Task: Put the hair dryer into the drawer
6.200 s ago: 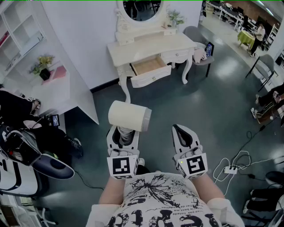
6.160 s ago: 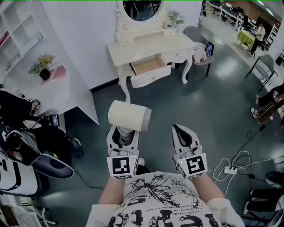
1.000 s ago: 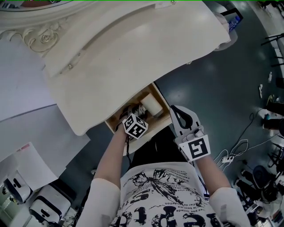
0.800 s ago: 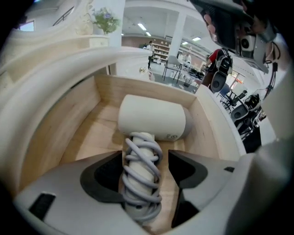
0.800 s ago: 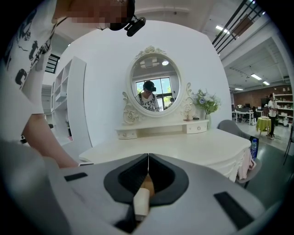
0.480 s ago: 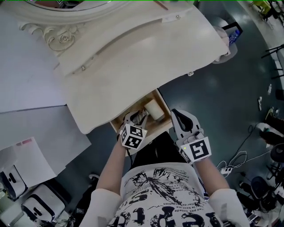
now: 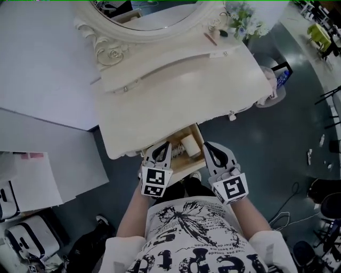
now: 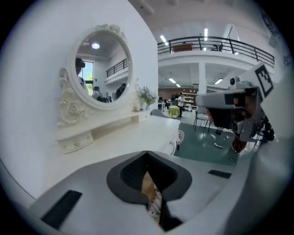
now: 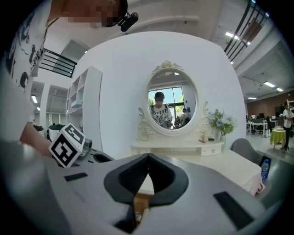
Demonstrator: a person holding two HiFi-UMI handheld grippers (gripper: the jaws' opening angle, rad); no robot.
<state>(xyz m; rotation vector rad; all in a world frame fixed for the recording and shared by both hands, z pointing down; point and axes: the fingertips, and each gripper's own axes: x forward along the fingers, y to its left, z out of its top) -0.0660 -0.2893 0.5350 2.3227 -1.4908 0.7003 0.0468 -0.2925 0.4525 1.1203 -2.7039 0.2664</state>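
Two hand-held grippers hang just in front of a cream-white dressing table (image 7: 181, 90) with a carved oval mirror (image 7: 144, 16). The pale, barrel-shaped hair dryer (image 7: 190, 145) lies inside the table's open wooden drawer (image 7: 185, 160). The left gripper (image 7: 163, 146) sits above the drawer's near left corner. Its jaws have just been closing and now meet tip to tip with nothing between them. The right gripper (image 7: 209, 146) hovers just right of the drawer, its jaws likewise together and empty. Neither tool touches the dryer.

Judged from its look, the dryer is a rigid plastic shell, fairly light but smooth and rounded. A grip across the fat barrel would probably slip. The narrower handle seems the safer place to pinch, though the head view shows only a dark tangle beside the barrel, possibly the handle and cord. A loose cord could snag on the drawer's rim.

Room is tight at the back, where the tabletop overhangs the rear of the drawer. The drawer's side walls hem the dryer in left and right. The open way in and out appears to be from above the front half and toward the person. On that side, only the dark floor (image 7: 277, 149) lies below.
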